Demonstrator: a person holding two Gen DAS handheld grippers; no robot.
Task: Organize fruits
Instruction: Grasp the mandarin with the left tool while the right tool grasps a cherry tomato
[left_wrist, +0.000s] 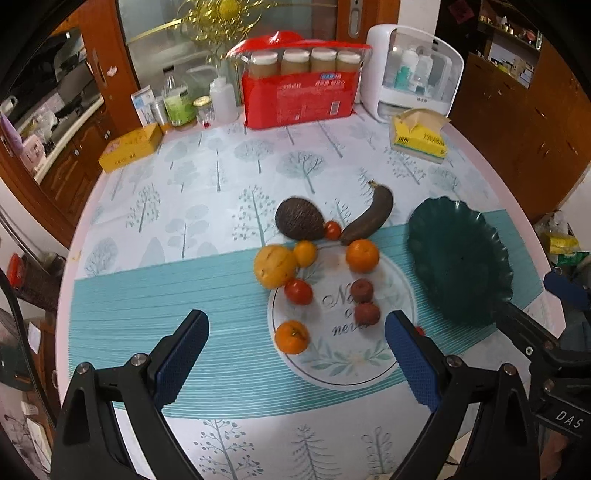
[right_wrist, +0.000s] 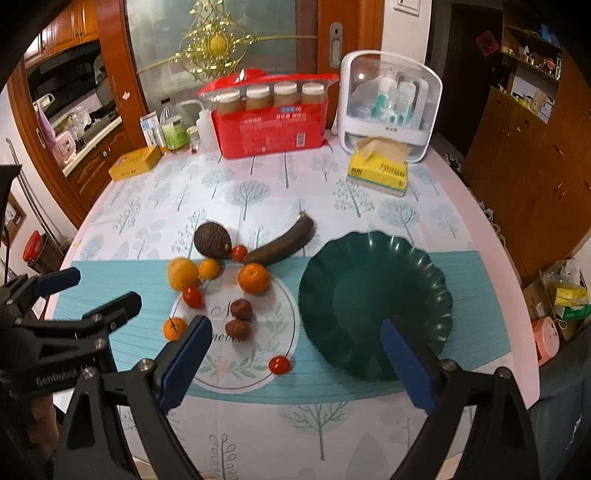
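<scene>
Fruits (right_wrist: 236, 280) all loose on desk (right_wrist: 110, 280), clustered at 9 o'clock of empty green plate (right_wrist: 373, 306). Both claws wide, holding nothing: left claw (left_wrist: 295, 347), right claw (right_wrist: 295, 350). Risk: round cherry tomato (right_wrist: 279, 364) rolls off if nudged.

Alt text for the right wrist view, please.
An open right gripper hangs over a table with an empty green plate and loose fruit beside it: oranges, tomatoes, a dark banana.
</scene>
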